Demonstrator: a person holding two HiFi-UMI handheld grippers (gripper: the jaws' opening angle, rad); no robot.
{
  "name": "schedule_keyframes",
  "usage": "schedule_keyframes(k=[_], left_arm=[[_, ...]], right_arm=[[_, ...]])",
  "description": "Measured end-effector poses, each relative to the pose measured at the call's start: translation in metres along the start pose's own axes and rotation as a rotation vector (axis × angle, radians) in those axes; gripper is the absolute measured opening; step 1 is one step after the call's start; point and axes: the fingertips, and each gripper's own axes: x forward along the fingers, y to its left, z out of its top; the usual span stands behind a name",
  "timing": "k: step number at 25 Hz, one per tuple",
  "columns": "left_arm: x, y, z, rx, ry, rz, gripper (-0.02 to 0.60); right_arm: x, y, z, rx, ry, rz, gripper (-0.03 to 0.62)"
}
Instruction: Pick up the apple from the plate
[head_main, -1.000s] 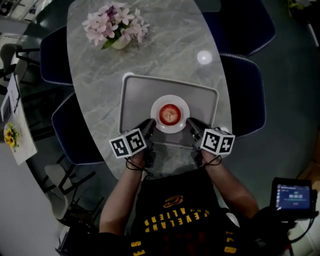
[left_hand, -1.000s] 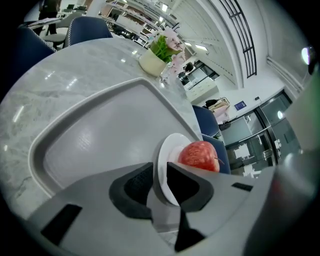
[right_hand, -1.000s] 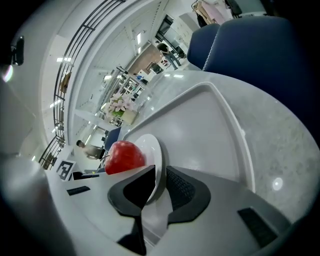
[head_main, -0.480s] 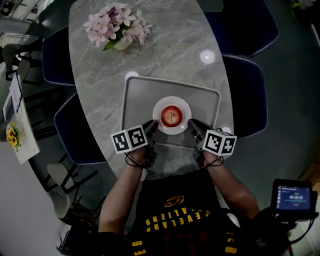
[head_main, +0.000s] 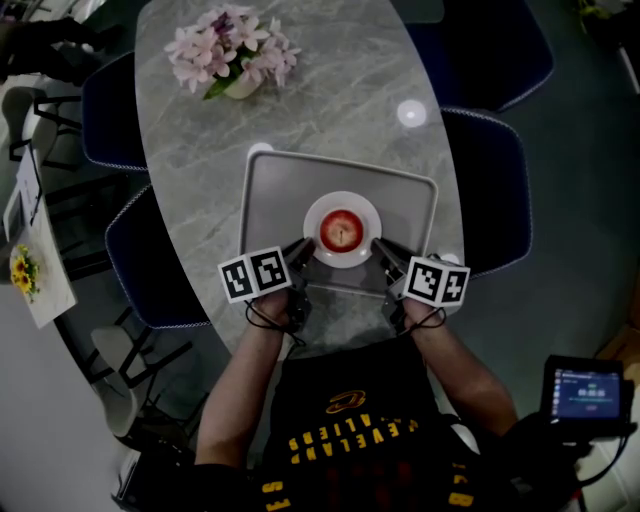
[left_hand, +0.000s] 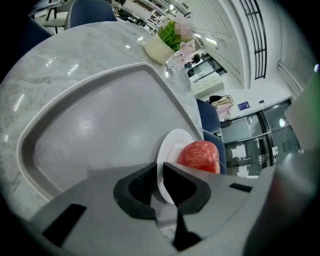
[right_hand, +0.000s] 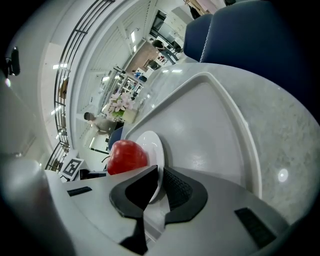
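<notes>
So the apple (head_main: 341, 229) is sitting dead centre on the little white plate (head_main: 312, 215). The plate is on the grey tray (head_main: 270, 190), near my edge of the marble tabletop (head_main: 200, 120). Neither gripper has the fruit. The left gripper (head_main: 300, 249) has its jaws pinched nearly together with the plate's near-left rim running between them, and the right gripper (head_main: 379, 247) is doing the same on the near-right rim. They look clamped on the rim, though I can't swear the pads are really biting and not just straddling it.

My take on doing this well: keep one side on the rim so the plate can't skate across the tray. Let go with the other, open it wide and bring it in over the apple's widest part. It's round and smooth, so I'd guess it rolls if nudged off-centre. I'd close slowly and lift straight up.
</notes>
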Motion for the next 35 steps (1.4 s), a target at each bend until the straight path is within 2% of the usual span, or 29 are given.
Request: schedule_keyframes(k=[21,35], left_arm=[[-0.019,0.004,-0.012,-0.055,-0.031,-0.037,0.038],[-0.068,0.04,-0.046,-0.13,-0.108,-0.049,0.037]], right_arm=[[-0.002,0.016,-0.004,-0.038,0.043,0.02,0.041],[0.005,0.048,-0.051,-0.129,0.126,0.043,0.041]])
